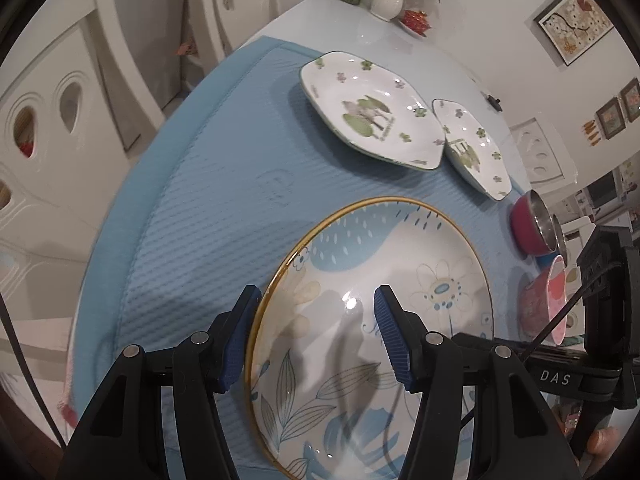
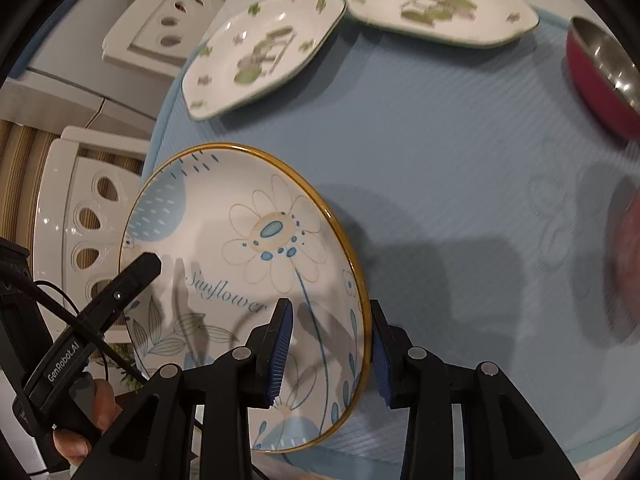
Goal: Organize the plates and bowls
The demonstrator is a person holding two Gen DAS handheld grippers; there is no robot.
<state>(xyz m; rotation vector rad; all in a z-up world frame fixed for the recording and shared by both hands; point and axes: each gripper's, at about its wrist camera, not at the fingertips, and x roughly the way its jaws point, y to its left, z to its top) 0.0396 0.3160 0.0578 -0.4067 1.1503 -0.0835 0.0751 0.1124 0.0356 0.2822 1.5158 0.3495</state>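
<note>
A blue mat [image 1: 192,216] with bumpy ribs covers the white table [image 1: 340,20]. Near the front edge lies the big round plate [image 1: 380,320], shiny, with a gold rim and painted blue flowers. The left gripper [image 1: 316,336] has its fingers spread wide, one on each side of the plate's left rim, not squeezing. The right gripper [image 2: 330,346] does the same at the right rim, fingers apart. Farther back sit two white plates [image 1: 372,112] [image 1: 474,148] with corners and green clovers, just beside each other. At the right are a red bowl [image 1: 532,226] with a metal inside and a pink bowl [image 1: 544,300]. Far off stands a white vase [image 1: 387,0].
</note>
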